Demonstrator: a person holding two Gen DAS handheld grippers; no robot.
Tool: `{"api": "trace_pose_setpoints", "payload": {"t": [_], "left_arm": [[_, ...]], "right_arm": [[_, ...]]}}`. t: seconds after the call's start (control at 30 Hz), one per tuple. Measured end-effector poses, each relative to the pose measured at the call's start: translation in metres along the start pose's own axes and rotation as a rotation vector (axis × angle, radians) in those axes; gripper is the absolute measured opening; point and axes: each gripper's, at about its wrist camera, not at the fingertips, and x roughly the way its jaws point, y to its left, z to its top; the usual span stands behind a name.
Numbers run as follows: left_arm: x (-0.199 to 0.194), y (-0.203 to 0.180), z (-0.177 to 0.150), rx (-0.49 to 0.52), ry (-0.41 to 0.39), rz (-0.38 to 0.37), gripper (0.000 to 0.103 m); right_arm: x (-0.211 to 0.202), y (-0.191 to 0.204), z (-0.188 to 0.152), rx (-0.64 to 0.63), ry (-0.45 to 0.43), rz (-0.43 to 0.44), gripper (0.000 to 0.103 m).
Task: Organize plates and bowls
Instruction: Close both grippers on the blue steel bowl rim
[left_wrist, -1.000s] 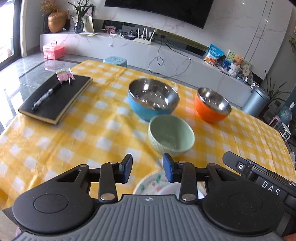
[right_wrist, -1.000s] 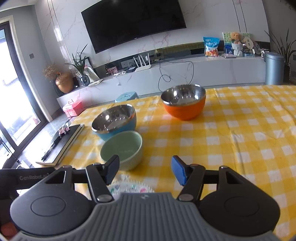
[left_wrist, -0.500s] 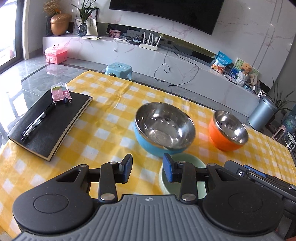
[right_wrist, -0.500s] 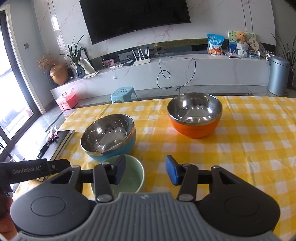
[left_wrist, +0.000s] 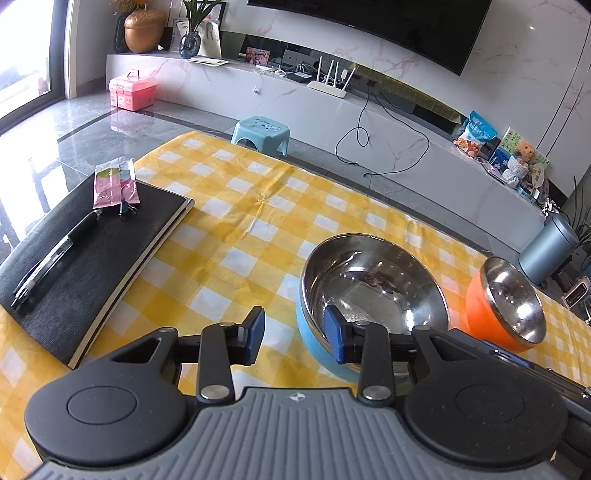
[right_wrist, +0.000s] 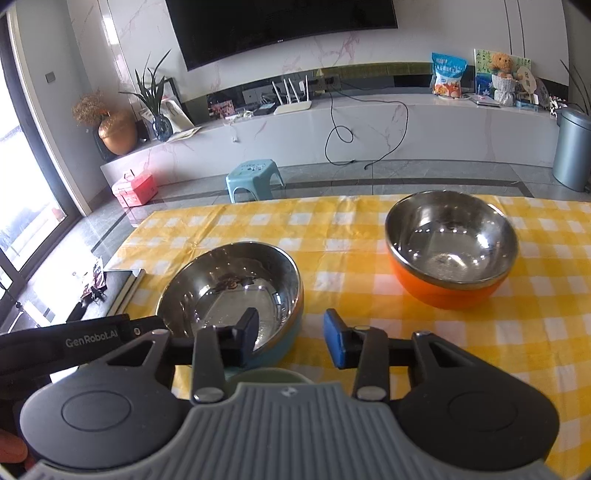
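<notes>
A blue bowl (left_wrist: 369, 295) with a steel inside stands on the yellow checked tablecloth (left_wrist: 240, 206). An orange bowl (left_wrist: 506, 310) of the same kind stands to its right. My left gripper (left_wrist: 295, 334) is open, and its fingers straddle the blue bowl's near left rim without pressing it. In the right wrist view my right gripper (right_wrist: 291, 336) has its jaws closing around the near right rim of the blue bowl (right_wrist: 229, 295), with a gap still at the right pad. The orange bowl (right_wrist: 450, 251) is farther right. Only the rim of a pale green bowl (right_wrist: 258, 374) shows under the right gripper.
A black notebook (left_wrist: 85, 258) with a pen and a pink packet lies at the table's left edge. The left gripper's body (right_wrist: 92, 336) crosses the right wrist view at the left, with a fingertip of a hand (right_wrist: 11, 450) below. A small blue stool (right_wrist: 255, 173) stands beyond the table.
Both grippers moved forward over the table to the blue bowl. The patterned plate left both views and the green bowl slid under the grippers. The right jaws narrowed.
</notes>
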Motion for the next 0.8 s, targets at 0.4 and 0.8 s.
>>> {"api": "trace_pose_setpoints", "payload": {"t": [0.4,0.8], "left_arm": [[0.025,-0.008,0.009,0.053,0.005,-0.006,0.009],[-0.014,-0.022,0.016,0.086,-0.069,0.015,0.008]], "right_arm": [[0.028,0.000,0.003,0.037,0.033,-0.006,0.014],[0.003,-0.003,0.011,0.095,-0.016,0.015,0.009]]}}
